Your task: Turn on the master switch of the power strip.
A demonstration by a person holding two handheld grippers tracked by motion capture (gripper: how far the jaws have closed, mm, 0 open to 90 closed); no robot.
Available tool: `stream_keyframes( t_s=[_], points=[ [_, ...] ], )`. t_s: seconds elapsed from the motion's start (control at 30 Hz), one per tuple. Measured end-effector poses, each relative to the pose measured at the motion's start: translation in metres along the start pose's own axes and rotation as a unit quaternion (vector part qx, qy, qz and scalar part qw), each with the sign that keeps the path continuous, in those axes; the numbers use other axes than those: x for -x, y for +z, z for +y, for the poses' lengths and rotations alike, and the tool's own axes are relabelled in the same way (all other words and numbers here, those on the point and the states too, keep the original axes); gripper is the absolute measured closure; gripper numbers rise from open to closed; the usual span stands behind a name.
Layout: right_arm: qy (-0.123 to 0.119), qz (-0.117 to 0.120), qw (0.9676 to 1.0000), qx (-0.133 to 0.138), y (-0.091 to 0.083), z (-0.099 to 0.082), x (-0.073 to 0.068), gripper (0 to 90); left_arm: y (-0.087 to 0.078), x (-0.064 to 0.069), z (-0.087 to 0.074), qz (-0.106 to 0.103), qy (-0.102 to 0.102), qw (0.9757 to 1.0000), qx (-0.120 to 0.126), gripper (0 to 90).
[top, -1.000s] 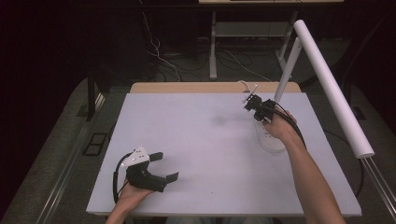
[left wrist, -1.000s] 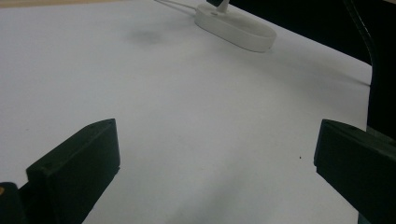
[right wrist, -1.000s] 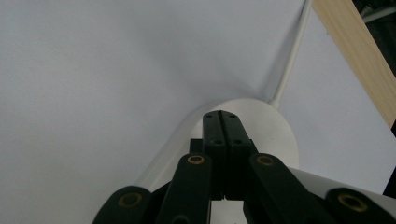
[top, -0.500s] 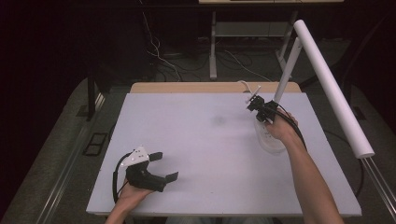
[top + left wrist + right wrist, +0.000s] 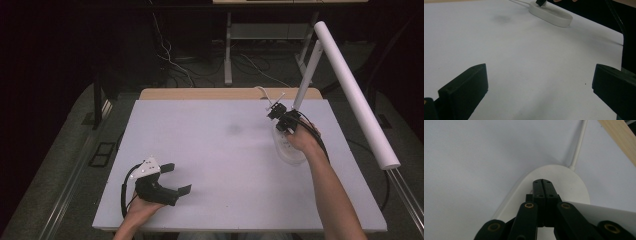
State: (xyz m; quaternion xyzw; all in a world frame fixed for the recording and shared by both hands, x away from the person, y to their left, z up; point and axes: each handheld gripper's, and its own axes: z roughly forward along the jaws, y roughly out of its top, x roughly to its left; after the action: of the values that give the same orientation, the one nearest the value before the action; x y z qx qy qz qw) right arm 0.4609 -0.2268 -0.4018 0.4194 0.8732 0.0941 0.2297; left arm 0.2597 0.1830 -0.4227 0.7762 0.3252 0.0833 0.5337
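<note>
Right hand-held gripper [image 5: 543, 182], jaws together, touches white lamp base [image 5: 574, 182].

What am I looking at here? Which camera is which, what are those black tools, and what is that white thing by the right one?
A person holds a two-jaw tool in each hand. The overhead picture looks down on the pale grey table; the other two ride on the tools. The left gripper rests near the front edge, jaws wide apart, holding nothing. The right gripper has its jaws shut, tips at the white oval lamp base, which lies flat on the table. A white stem rises from it to a long white tube.
</note>
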Motion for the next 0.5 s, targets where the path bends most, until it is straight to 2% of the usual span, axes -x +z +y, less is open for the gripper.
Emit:
stream_keyframes(
  t_s=[0.27,0.3,0.4,0.5],
  points=[
    [0.003,-0.009,0.9999,0.006,0.0007,-0.0023,-0.0026,89.9,0.0018,0.0013,-0.0004,-0.001,0.000,1.0000,-0.005,0.0],
    [0.003,-0.008,0.9999,0.009,0.0008,-0.0029,-0.0023,89.9,0.0017,0.0012,-0.0005,-0.001,0.000,1.0000,-0.006,0.0],
    [0.023,0.002,0.9996,0.016,0.0011,-0.0054,-0.0004,90.0,0.0016,0.0012,-0.0006,0.000,-0.001,1.0000,-0.005,0.0],
    [0.025,0.006,0.9995,0.017,0.0015,-0.0058,0.0008,90.0,0.0016,0.0016,-0.0006,0.000,0.000,1.0000,-0.006,0.0]
  ],
)
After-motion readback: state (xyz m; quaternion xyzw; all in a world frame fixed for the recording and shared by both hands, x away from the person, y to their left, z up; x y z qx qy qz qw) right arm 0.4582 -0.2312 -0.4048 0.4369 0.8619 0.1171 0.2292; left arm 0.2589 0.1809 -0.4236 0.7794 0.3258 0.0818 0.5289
